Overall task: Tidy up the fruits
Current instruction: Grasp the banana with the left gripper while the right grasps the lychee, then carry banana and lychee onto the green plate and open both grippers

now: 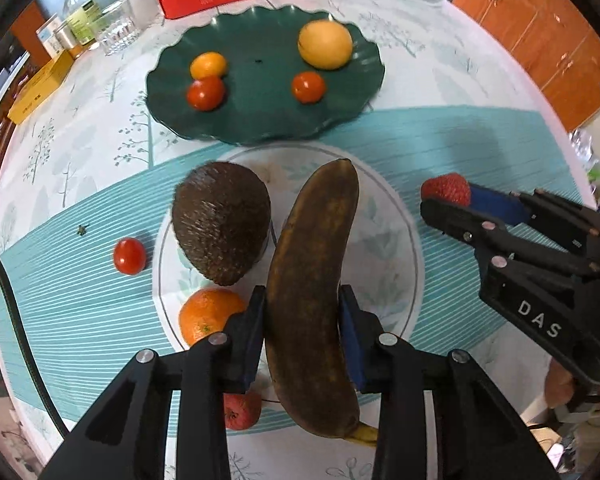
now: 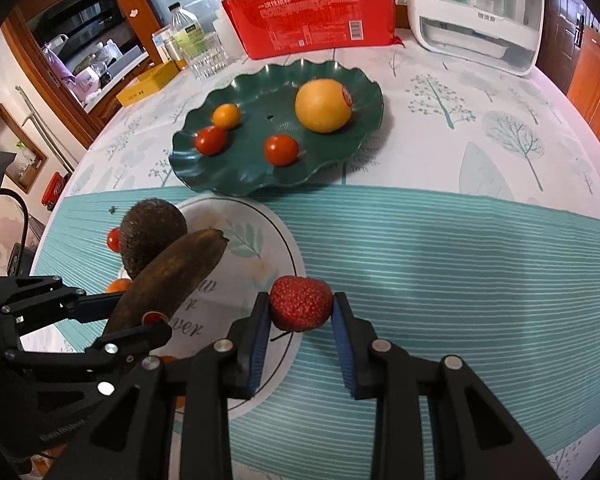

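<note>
My left gripper point(image 1: 302, 312) is shut on a brown overripe banana point(image 1: 312, 280) and holds it over the white plate point(image 1: 396, 240). On that plate lie an avocado point(image 1: 220, 222) and an orange point(image 1: 208, 314). My right gripper point(image 2: 300, 312) is shut on a red strawberry point(image 2: 300, 308), above the teal mat by the plate's right edge; it also shows in the left wrist view point(image 1: 446, 194). The green wavy plate point(image 1: 260, 120) behind holds a yellow orange point(image 1: 325, 44), a small orange fruit point(image 1: 208, 65) and two tomatoes point(image 1: 205, 93).
A loose cherry tomato point(image 1: 129, 256) lies on the teal mat point(image 2: 460, 260) left of the white plate. A red fruit point(image 1: 242, 410) lies under my left gripper. A red package point(image 2: 312, 12), glass point(image 2: 208, 60), bottle, yellow box point(image 2: 146, 84) and white appliance point(image 2: 476, 16) stand at the back.
</note>
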A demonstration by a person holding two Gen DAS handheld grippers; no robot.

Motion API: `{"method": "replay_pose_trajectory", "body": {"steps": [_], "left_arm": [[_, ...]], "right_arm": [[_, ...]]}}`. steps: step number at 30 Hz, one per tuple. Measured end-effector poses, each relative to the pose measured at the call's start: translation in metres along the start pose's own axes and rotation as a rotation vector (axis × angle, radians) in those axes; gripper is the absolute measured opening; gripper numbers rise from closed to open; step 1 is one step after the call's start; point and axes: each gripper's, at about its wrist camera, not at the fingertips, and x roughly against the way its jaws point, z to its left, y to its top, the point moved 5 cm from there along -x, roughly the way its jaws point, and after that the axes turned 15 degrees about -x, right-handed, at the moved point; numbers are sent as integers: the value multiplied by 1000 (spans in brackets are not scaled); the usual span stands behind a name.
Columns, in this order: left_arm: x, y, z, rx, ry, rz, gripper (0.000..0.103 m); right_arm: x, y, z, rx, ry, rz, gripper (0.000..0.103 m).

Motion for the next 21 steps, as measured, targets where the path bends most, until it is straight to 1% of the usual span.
{"method": "replay_pose_trajectory", "body": {"steps": [5,7,13,14,15,21], "left_arm": [[31,2,18,57,-19,-52,33],[47,8,30,84,-21,-79,33],[95,19,51,112,26,-164,33],[101,23,47,115,31,-172,33],[109,25,51,121,38,-187,33],[128,42,65,132,56,-230,33]], "right_arm": [[13,6,6,8,16,-24,30],[19,9,10,18,22,-34,30],[40,20,25,50,35,-67,30],[44,23,28,56,36,-73,30],[48,26,31,62,38,-77,30],[67,45,49,92,63,-94,30]]}}
